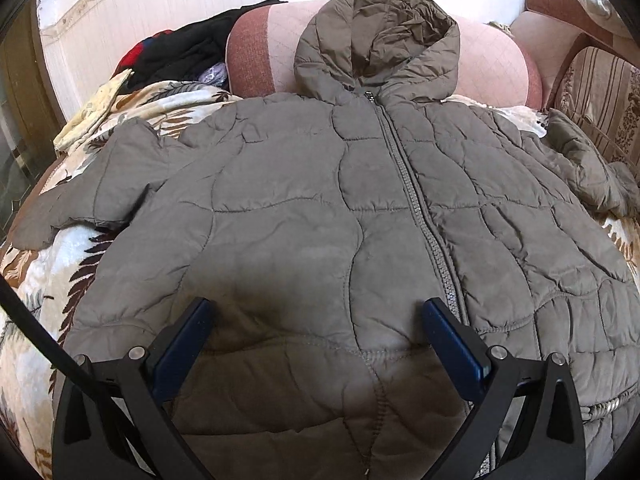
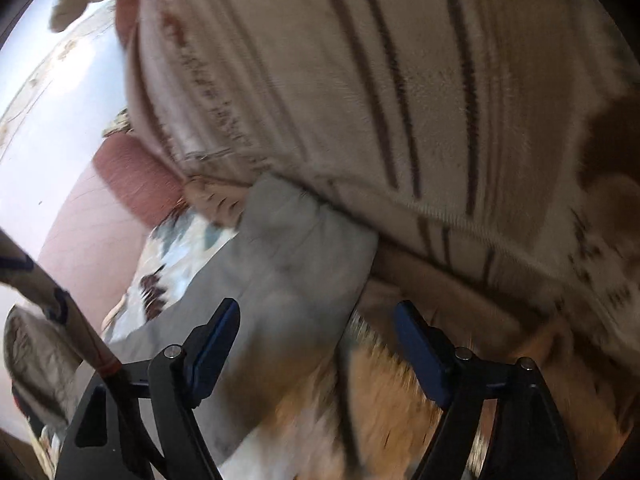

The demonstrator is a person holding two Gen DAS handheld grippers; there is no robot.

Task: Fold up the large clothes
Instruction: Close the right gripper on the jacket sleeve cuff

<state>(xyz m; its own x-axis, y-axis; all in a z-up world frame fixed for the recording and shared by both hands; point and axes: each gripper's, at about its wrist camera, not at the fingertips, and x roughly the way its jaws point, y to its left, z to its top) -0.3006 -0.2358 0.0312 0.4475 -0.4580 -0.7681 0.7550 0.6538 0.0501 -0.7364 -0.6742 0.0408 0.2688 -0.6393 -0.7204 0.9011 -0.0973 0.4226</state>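
Observation:
A grey-brown quilted hooded jacket lies zipped and face up on a leaf-patterned blanket. Its hood rests against a pink bolster. One sleeve spreads out left and the other is bunched at the right. My left gripper stands open just above the jacket's lower front, left of the zipper. The right wrist view is blurred by motion. There my right gripper is open, and the jacket's sleeve end lies under and beside its left finger, with no pad pressing on it.
A pink and red bolster lies behind the hood. Dark clothes are piled at the back left. A striped cushion stands on the right and fills the right wrist view as a striped cushion close ahead. The bed edge runs along the left.

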